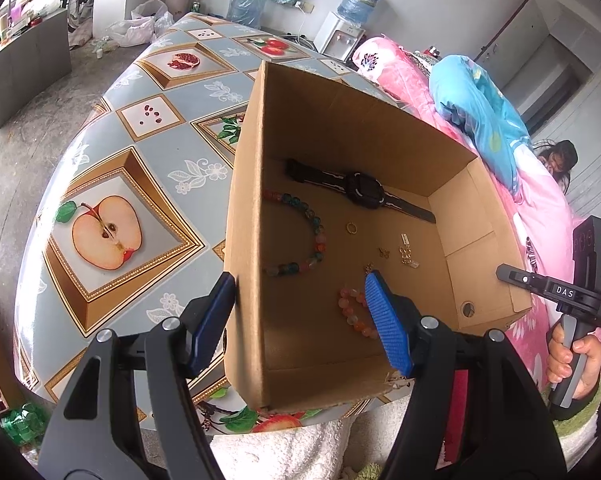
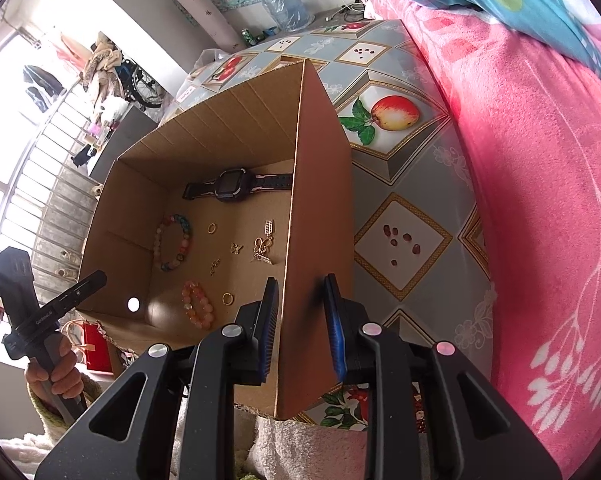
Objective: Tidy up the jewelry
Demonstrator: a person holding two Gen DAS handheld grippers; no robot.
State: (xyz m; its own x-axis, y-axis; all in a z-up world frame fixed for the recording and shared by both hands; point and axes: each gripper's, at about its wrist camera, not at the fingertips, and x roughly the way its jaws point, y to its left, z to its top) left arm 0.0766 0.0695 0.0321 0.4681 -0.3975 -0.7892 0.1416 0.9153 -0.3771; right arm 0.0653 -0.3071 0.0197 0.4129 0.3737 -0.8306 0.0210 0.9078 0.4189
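An open cardboard box (image 1: 252, 200) (image 2: 320, 184) stands on the table near its front edge. Inside lie a black watch (image 1: 360, 190) (image 2: 232, 184), a multicoloured bead bracelet (image 1: 312, 236) (image 2: 174, 244), a pink bead bracelet (image 1: 352, 312) (image 2: 196, 304), gold rings (image 1: 351, 227) (image 2: 227, 299) and small gold charms (image 1: 406, 254) (image 2: 262, 248). My left gripper (image 1: 300, 316) is open and straddles the box's left wall, one finger inside, one outside. My right gripper (image 2: 302, 320) is open and straddles the box's right wall, its pads close to the cardboard.
The table (image 1: 112, 168) (image 2: 412, 216) has a fruit-print cloth. A bed with pink blanket (image 2: 540, 160) (image 1: 540, 200) runs along the right. A water dispenser (image 1: 340, 36) and bottles stand behind. A white towel (image 1: 280, 452) lies below the table's front edge.
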